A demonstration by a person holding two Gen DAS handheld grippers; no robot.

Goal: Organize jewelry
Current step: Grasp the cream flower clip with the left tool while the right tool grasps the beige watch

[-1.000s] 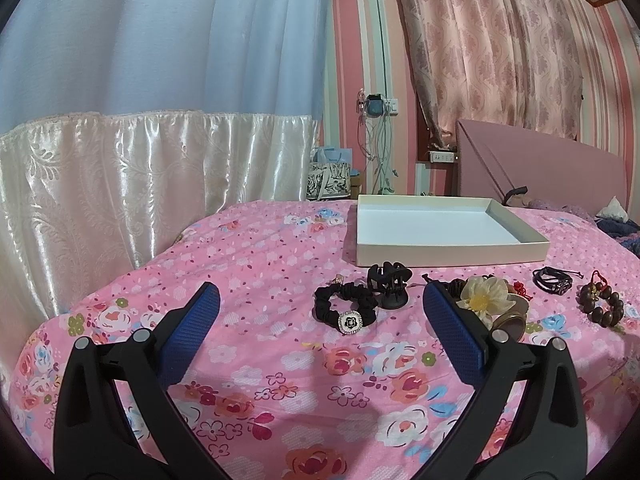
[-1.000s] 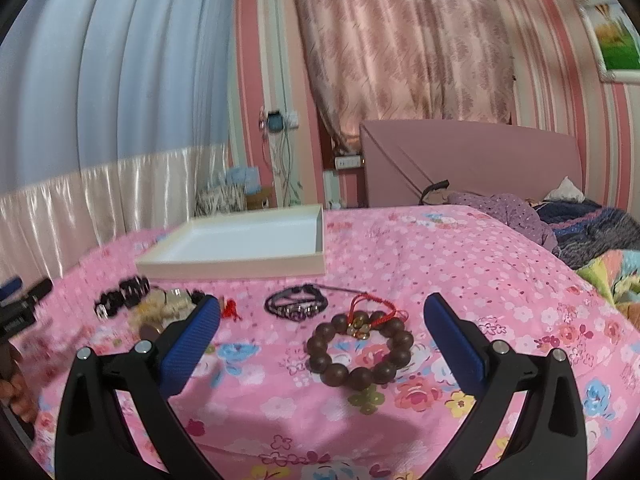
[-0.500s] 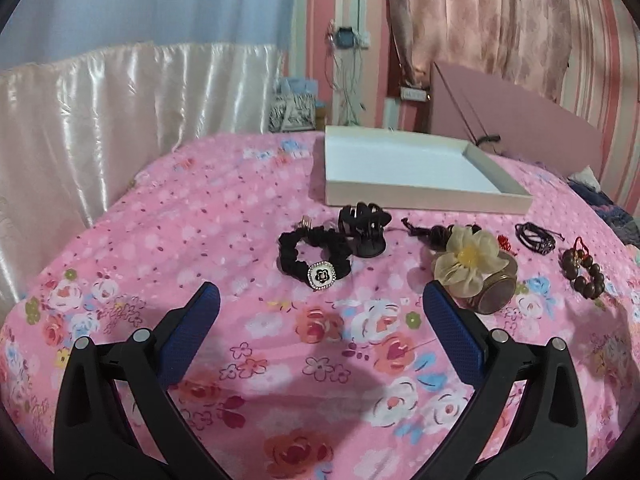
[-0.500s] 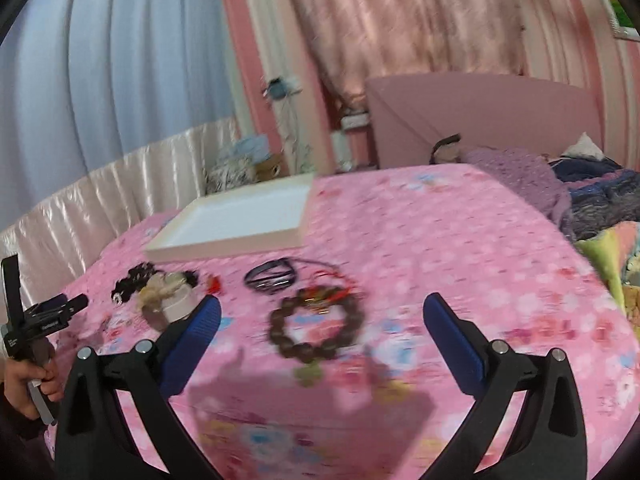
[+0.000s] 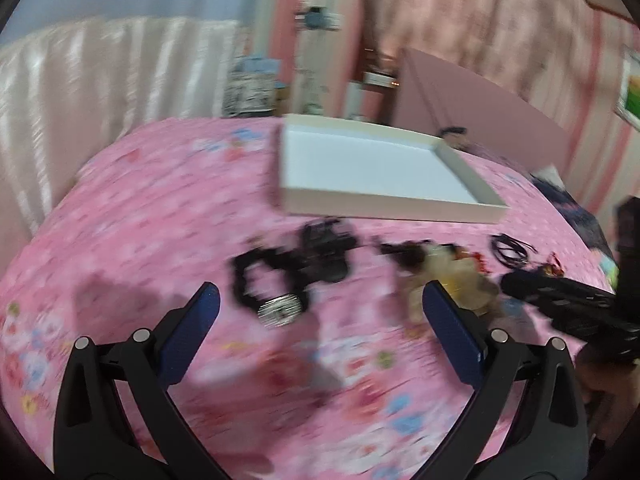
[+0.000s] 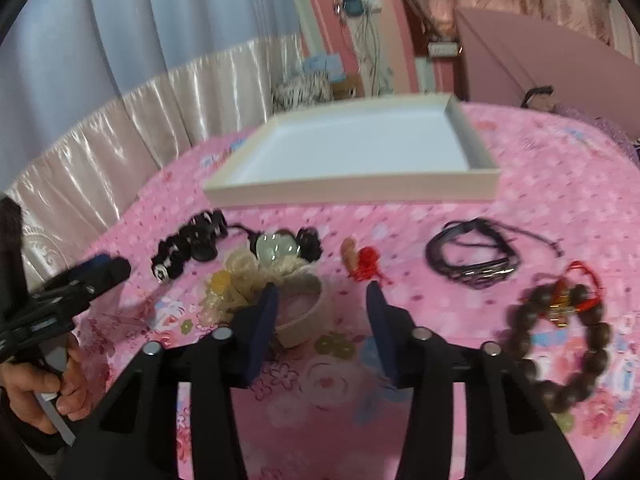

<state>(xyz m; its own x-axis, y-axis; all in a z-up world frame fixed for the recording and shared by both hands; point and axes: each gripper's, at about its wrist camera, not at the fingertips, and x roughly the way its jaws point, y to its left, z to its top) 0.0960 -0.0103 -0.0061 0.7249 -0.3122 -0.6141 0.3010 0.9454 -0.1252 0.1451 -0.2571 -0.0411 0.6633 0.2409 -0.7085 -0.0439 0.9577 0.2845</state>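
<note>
Left claw (image 5: 316,308): jaws wide apart, holding nothing, hovering above the pink flowered bed cover (image 5: 152,208) just short of the black hair tie with its round jewel (image 5: 272,288). View blurred.

Right claw (image 6: 322,300): jaws at a narrower gap, holding nothing, poised over the bed between the beige band with the cream fabric flower (image 6: 272,288) and the small red knot charm (image 6: 366,264).

Remaining jewelry lies in a loose row on the bed in front of the white tray (image 6: 352,190): black hair clip (image 6: 204,236), black cord bracelet (image 6: 472,256), brown bead bracelet (image 6: 560,344). No piece visible inside the tray.
</note>
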